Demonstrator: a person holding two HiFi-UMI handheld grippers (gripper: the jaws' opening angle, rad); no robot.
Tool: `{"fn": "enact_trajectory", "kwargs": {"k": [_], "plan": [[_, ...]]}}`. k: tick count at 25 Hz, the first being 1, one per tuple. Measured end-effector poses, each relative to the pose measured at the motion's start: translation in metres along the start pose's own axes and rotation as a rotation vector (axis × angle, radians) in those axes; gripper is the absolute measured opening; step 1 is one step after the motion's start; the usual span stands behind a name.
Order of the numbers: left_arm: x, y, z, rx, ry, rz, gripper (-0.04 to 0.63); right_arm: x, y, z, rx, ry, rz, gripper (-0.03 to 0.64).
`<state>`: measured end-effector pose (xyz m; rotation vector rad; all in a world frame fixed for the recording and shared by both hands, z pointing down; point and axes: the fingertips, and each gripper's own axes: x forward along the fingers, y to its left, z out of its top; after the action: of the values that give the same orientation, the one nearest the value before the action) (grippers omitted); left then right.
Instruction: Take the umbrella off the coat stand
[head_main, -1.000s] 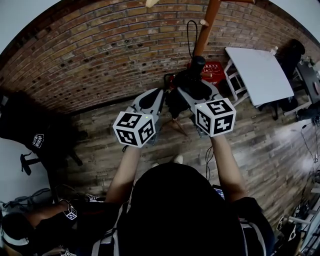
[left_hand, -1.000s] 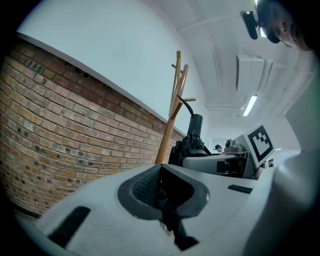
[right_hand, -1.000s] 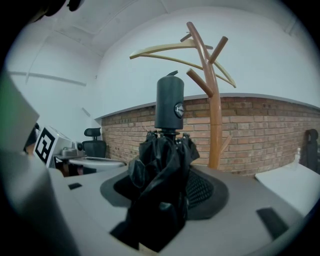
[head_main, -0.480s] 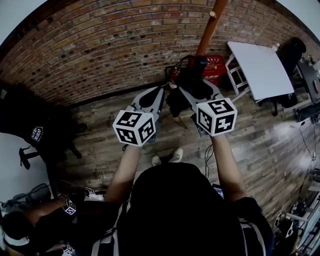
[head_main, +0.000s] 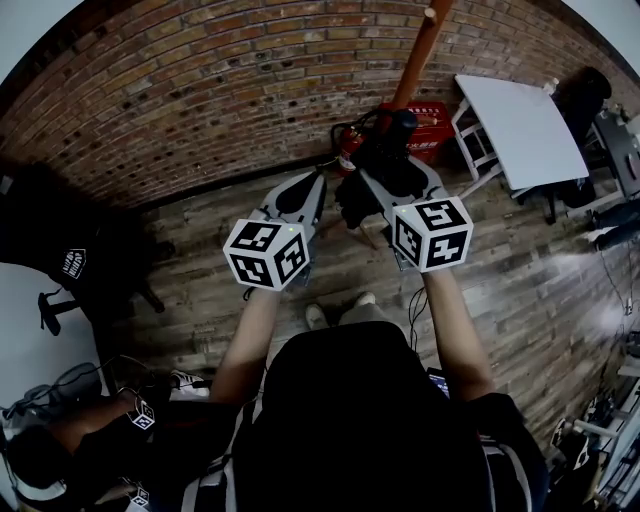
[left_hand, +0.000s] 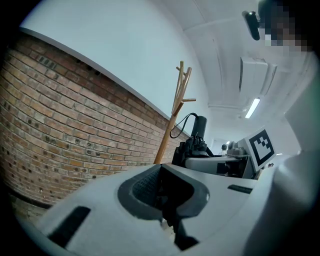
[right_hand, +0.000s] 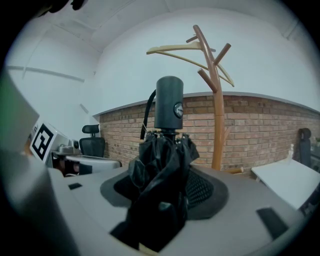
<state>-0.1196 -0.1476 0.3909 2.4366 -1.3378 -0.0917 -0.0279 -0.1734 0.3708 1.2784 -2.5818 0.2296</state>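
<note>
Black folded umbrella (right_hand: 162, 175) with a stubby dark cylindrical handle is standing upright in the right gripper (right_hand: 167, 195), whose fingers are pinching its crumpled fabric from both sides, handle uppermost. It is being held out in front of the person, clear of the coat stand.

Behind it all, a red-brown brick wall (head_main: 200, 100) is running across the room. A brown wood-plank floor (head_main: 520, 300) is spreading out below it. A white rectangular desk (head_main: 520, 140) is standing off to the right, close to the bricks. The tall orange-brown wooden coat stand (head_main: 415, 60) is rising against the wall just beyond the umbrella. In the right gripper view its pole is showing to the right of the handle and apart from it.

The person is reaching both arms forward, a grey gripper in each hand, each with a marker cube facing up. The left gripper (head_main: 308, 188) is hovering just beside the right one, on its left. Its fingers are lying pressed together with only a thin dark slit between them.

A red plastic crate (head_main: 432, 142) is sitting on the floor near the foot of the stand. A thin black wrist loop (right_hand: 148, 112) is arching off the left side of the umbrella's handle.
</note>
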Motion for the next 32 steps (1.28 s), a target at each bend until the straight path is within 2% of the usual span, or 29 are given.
{"fn": "enact_trajectory", "kwargs": {"k": [5, 12, 21, 32], "plan": [[0.002, -0.003, 0.003, 0.010, -0.011, 0.009, 0.018, -0.002, -0.002, 0.001, -0.046, -0.015, -0.001, 0.267], [0.018, -0.019, 0.012, 0.028, -0.029, 0.035, 0.018, -0.011, -0.021, 0.010, 0.009, -0.049, 0.065, 0.265], [0.037, -0.050, 0.013, 0.035, -0.041, 0.057, 0.018, -0.032, -0.046, 0.011, 0.003, -0.040, 0.099, 0.265], [0.035, -0.067, 0.010, 0.039, -0.055, 0.083, 0.018, -0.047, -0.045, 0.007, -0.020, -0.051, 0.143, 0.265]]}}
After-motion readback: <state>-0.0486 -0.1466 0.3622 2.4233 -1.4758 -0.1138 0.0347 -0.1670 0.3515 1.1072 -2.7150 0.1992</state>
